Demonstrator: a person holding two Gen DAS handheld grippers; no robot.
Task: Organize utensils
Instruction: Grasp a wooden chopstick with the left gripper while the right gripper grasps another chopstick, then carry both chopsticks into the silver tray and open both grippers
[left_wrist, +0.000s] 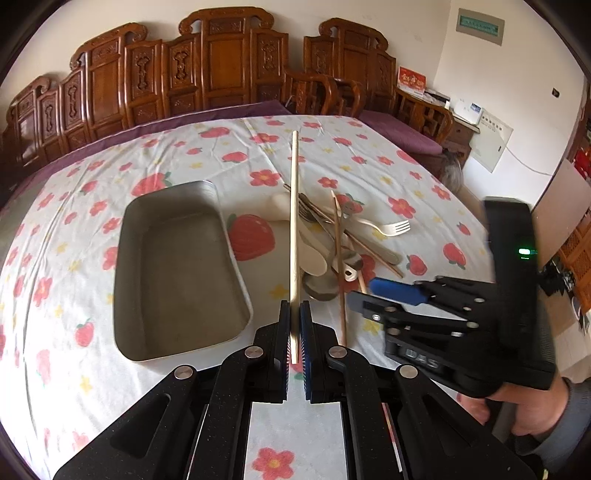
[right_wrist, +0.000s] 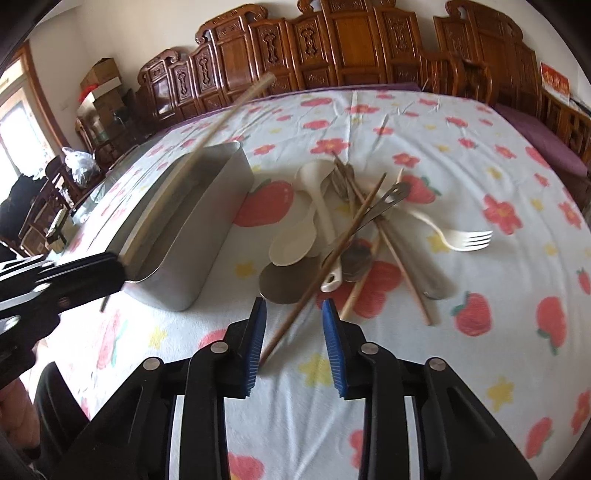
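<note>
My left gripper (left_wrist: 294, 314) is shut on a pale wooden chopstick (left_wrist: 294, 221) and holds it above the table, just right of the empty metal tray (left_wrist: 177, 273). In the right wrist view the left gripper (right_wrist: 120, 271) holds that chopstick (right_wrist: 207, 136) over the tray (right_wrist: 207, 221). My right gripper (right_wrist: 293, 310) is open, low over the near end of a brown chopstick (right_wrist: 325, 266). It also shows in the left wrist view (left_wrist: 362, 291). A pile of utensils (right_wrist: 347, 221) lies ahead: cream spoons, metal spoons, chopsticks and a cream fork (right_wrist: 465, 240).
The table wears a white cloth with red flowers and strawberries (right_wrist: 461, 155). A carved wooden bench (left_wrist: 207, 70) runs along the far edge. A purple cushion (left_wrist: 402, 133) lies at the far right.
</note>
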